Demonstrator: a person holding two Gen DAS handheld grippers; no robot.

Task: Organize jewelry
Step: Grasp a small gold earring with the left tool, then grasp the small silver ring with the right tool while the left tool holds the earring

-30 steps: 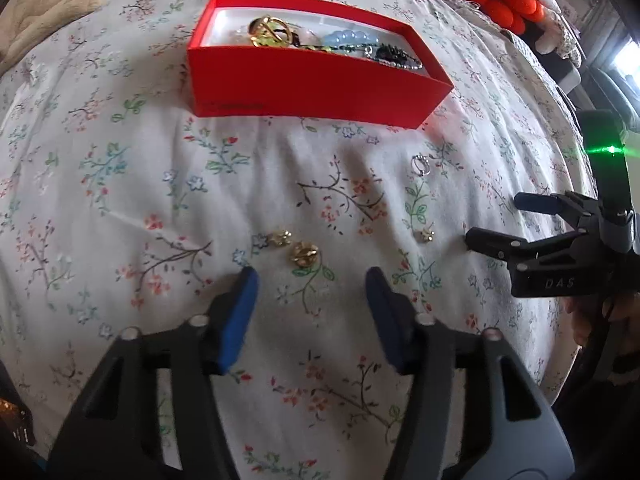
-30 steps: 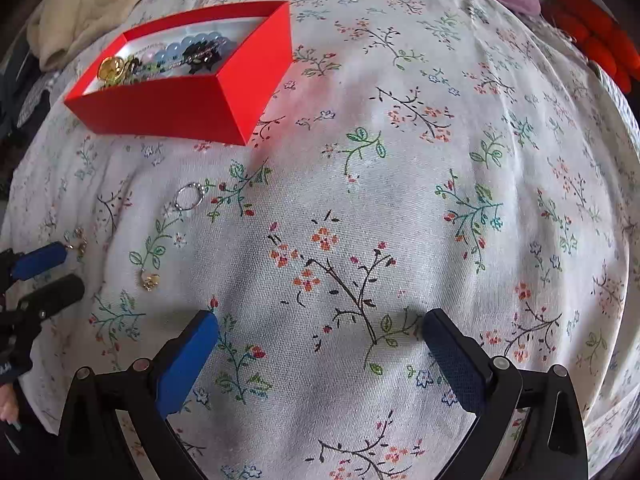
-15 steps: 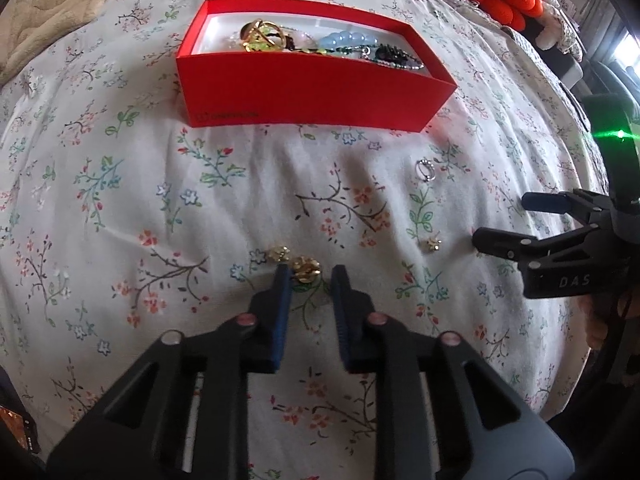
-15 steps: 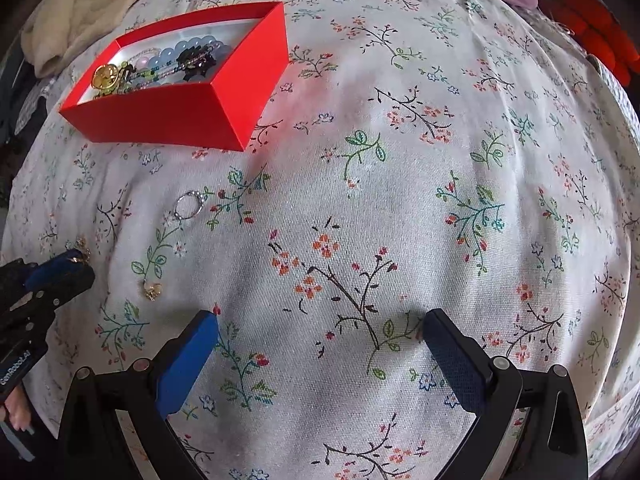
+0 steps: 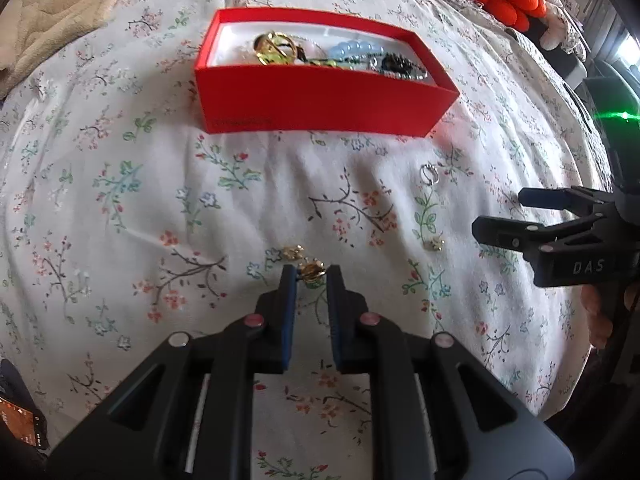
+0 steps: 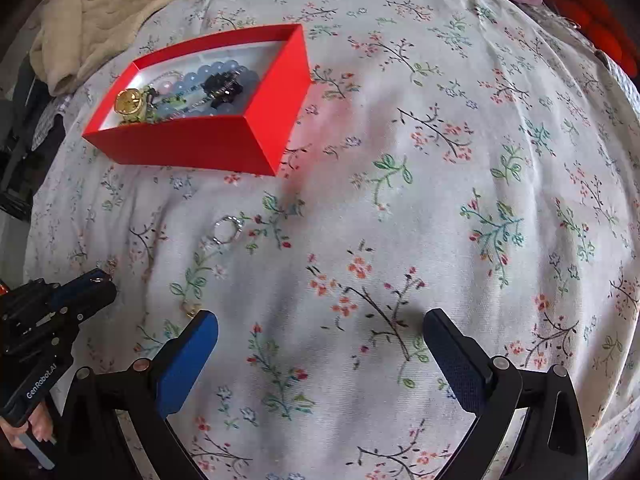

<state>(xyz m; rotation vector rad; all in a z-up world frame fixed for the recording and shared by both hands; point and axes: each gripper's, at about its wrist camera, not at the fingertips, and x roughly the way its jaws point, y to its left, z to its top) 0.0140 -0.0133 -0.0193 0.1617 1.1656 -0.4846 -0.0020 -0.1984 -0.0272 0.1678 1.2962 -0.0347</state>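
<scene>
Left jaws: your left gripper (image 5: 311, 276) is pinched on the gold earring (image 5: 312, 271) at the pad tips, low on the bedspread (image 5: 120, 208) near its front edge, so the piece can lift without snagging cloth.
Neighbour: a second gold earring (image 5: 293, 252) lies just beside the held one, outside the pads.
Right jaws: your right gripper (image 6: 320, 336) hangs wide open over bare cloth, gripping nothing, likely waiting its turn.
Loose pieces: a small gold stud (image 5: 435, 244) and a silver ring (image 6: 227, 230) sit between the two grippers and the box.
Red box (image 5: 320, 100): toward the far edge, open-topped, already holding beads and a gold watch, so it reads as the drop-off.
</scene>
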